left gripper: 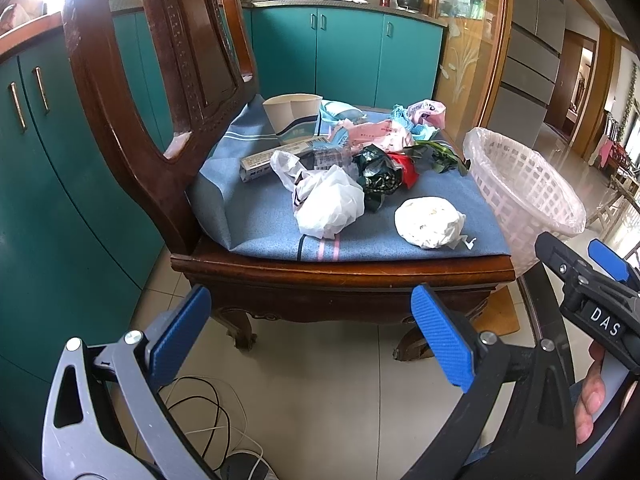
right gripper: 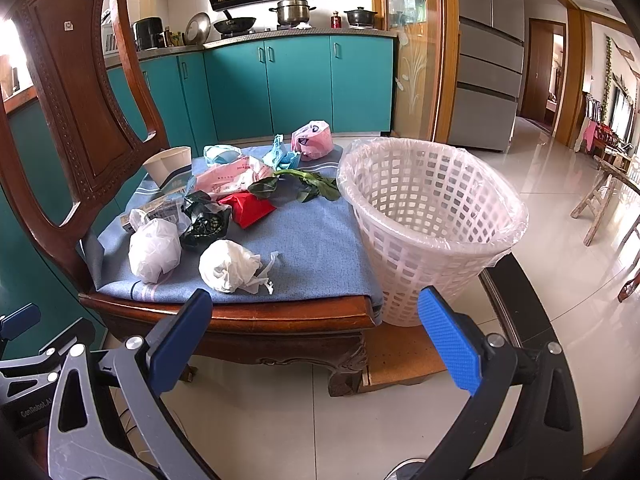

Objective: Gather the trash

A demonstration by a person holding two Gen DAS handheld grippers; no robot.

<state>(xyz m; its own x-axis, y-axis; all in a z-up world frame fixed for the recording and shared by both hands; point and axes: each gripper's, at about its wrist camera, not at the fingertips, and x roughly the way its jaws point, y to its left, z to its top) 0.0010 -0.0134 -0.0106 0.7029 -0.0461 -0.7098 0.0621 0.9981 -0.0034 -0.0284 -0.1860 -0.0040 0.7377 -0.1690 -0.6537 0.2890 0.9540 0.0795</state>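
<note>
Trash lies on a wooden chair's blue cushion (left gripper: pixel 256 216) (right gripper: pixel 312 240): a crumpled white paper ball (left gripper: pixel 430 222) (right gripper: pixel 230 266), a white plastic bag (left gripper: pixel 328 204) (right gripper: pixel 154 256), a dark green wrapper (left gripper: pixel 378 174) (right gripper: pixel 204 224), a red packet (right gripper: pixel 252 208), green leaves (right gripper: pixel 308 184), pink wrappers (left gripper: pixel 384 134) (right gripper: pixel 312 140) and a paper cup (left gripper: pixel 290 110) (right gripper: pixel 168 164). A white lattice bin (left gripper: pixel 524 188) (right gripper: pixel 432 220) with a clear liner stands right of the chair. My left gripper (left gripper: pixel 312 336) and right gripper (right gripper: pixel 316 340) are open, held before the chair's front edge, holding nothing.
Teal kitchen cabinets (right gripper: pixel 296 84) run behind and left of the chair, with pots on the counter (right gripper: pixel 294 10). Cables (left gripper: pixel 208 412) lie on the tiled floor below. A cardboard piece (right gripper: pixel 400 356) sits under the bin. A fridge (right gripper: pixel 490 56) and a wooden stool (right gripper: pixel 600 196) stand at right.
</note>
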